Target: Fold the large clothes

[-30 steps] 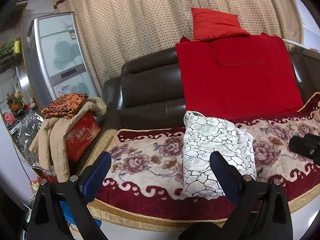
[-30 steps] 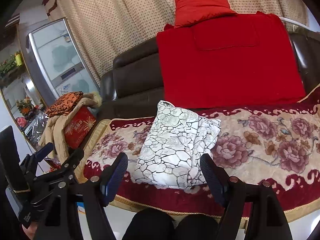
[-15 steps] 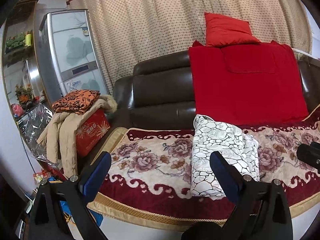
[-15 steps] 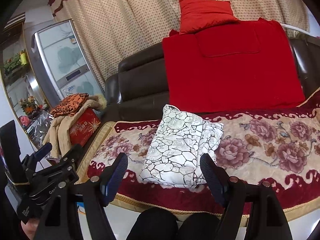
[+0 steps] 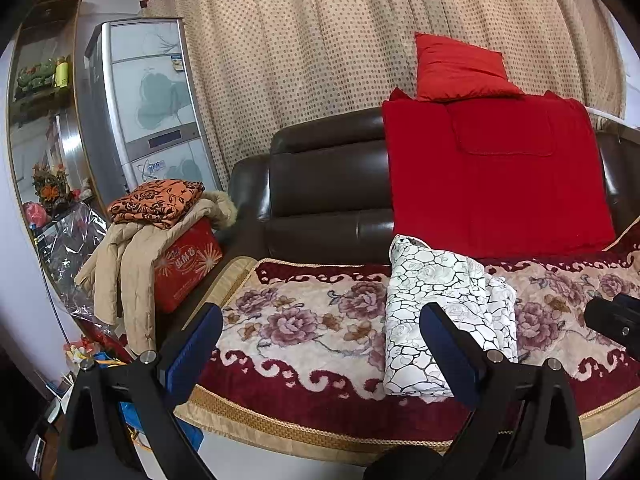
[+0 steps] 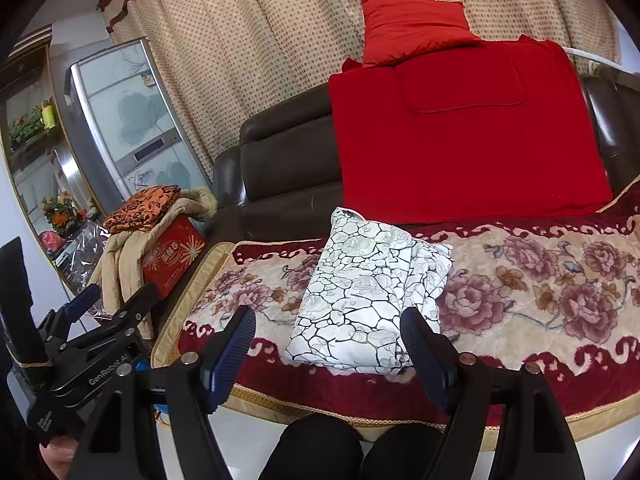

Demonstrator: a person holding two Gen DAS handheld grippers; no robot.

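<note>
The folded white garment (image 6: 366, 292) with its black crackle print lies on the flowered sofa cover (image 6: 532, 280), ahead of both grippers and touched by neither. In the right wrist view it sits just beyond the right gripper (image 6: 328, 344), centred in the gap between the two fingers (image 6: 234, 344), whose blue pads stand wide apart with nothing between them. In the left wrist view the left gripper (image 5: 320, 344) also stands wide and empty; the garment lies beyond its right-hand finger (image 5: 448, 344), whose tip overlaps the cloth's near edge in the picture, while the left-hand finger fronts bare cover.

The garment's near end lies close to the cover's dark red border and gold-trimmed front edge (image 6: 360, 412); its far end reaches nearly to the brown sofa back (image 6: 288, 168). To the right of the fingers the cover runs open and flat. To the left it ends at the sofa arm, where a red box (image 6: 172, 256) carries a tan coat (image 6: 124, 264) and an orange patterned cloth (image 6: 140, 208). A red blanket (image 6: 464, 132) and red cushion (image 6: 412, 28) hang on the sofa back behind.

Compared with a second ago, the left view has swung a little: the garment and fridge (image 5: 148, 108) sit further right in it. The right view has barely changed, and the garment has not moved.
</note>
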